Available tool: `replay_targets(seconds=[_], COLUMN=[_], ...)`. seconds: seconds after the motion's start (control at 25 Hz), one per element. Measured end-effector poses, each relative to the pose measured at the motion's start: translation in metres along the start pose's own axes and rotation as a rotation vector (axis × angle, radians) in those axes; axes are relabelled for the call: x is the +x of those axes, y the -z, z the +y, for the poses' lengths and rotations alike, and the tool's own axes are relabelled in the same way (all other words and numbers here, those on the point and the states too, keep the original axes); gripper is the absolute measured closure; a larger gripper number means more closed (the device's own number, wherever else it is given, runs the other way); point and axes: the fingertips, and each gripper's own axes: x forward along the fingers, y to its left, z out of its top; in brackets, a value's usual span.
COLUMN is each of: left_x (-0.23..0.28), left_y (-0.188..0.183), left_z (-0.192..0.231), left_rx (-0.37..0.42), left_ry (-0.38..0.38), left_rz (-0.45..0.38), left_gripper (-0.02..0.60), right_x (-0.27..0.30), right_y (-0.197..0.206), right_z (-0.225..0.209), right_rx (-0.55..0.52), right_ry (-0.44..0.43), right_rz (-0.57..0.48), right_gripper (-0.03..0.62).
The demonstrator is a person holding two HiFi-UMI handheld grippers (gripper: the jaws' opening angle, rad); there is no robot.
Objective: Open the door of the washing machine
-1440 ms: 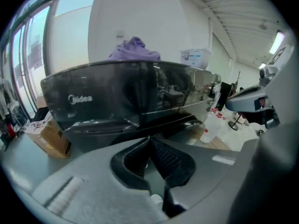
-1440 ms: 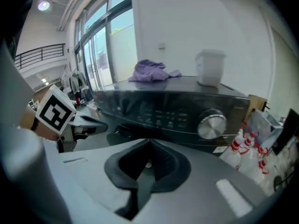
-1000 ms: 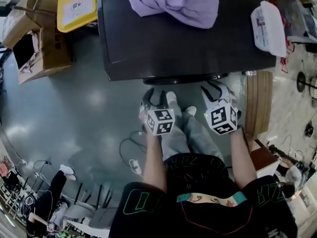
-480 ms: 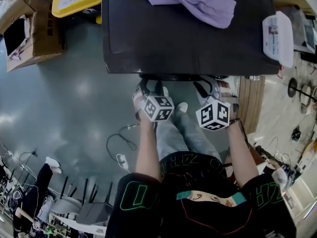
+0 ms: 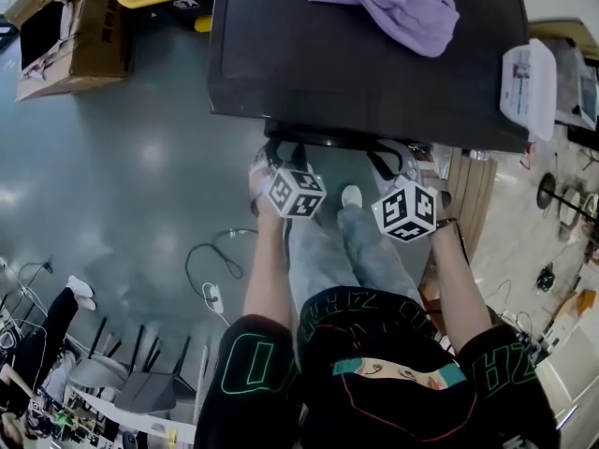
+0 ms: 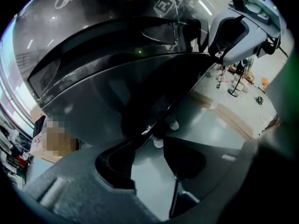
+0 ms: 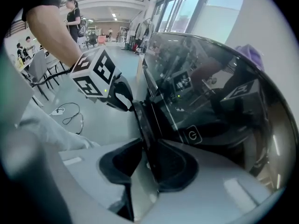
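**Fig. Both grippers set on the door, seen from above and along each pair of jaws.**

We stand close to the front of the washing machine [image 5: 365, 73]. Its black top carries a purple cloth [image 5: 393, 3], which plays no part here. The task's thing, the door rim [image 5: 328, 141], shows as a dark arc bulging from the front edge, just below the top. We judge the door not yet swung out.

- **Left gripper [image 5: 285, 154]:** sits at the left end of the arc and points steeply down. Its jaws have just been closing but stand spread. The rim crosses only at their tips, and bare floor shows through the gap, so there's no grip yet.
- **Right gripper [image 5: 398, 162]:** sits at the right end of the arc, tilted likewise. Its jaws have also just been closing. In the right gripper view the rim [image 7: 140, 120] runs edge-on between them and fills the gap, so we read it as pinched.

**Why so placed:** the rim is thin and curved, so each gripper straddles it edge-on w/ one jaw inside and one outside, approx. symmetric about the centre. A hold at two points should spread the pull and keep the door from twisting. Which side carries the hinge we cannot tell.

**Next, in our judgement:** the left must seat deeper before any pull.
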Motion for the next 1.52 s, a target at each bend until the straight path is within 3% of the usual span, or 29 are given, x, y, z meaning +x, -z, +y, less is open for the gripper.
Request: replay_targets(seconds=[0.28,0.6,1.0,1.32,1.52], left_x=[-0.007,-0.04,-0.079,-0.109,-0.116], left_y=[0.008,0.06,0.112,0.144,0.149], left_z=[-0.004,-0.049,-0.13,-0.218,-0.258], left_rx=[-0.044,-0.128,-0.218,-0.288,-0.358], left_ry=[-0.042,-0.091,-0.178,-0.157,-0.172], left_rz=[0.053,0.061,0.152,0.245,0.248], left_gripper=[0.391,0.399,0.441,0.465,0.469], right_x=[-0.002,-0.018,-0.046,-0.074,-0.086], right_y=[0.0,0.014,0.048,0.087,0.109], right_z=[0.009,0.052,0.1,0.136,0.145], right_rx=[-0.076,-0.22,-0.391,-0.553,-0.622], right_ry=[-0.077,-0.133,-0.211,-0.287,-0.306], right_rz=[-0.01,-0.069,-0.13,-0.162,-0.192], right_gripper=[0.496,0.494,0.49,0.485,0.482])
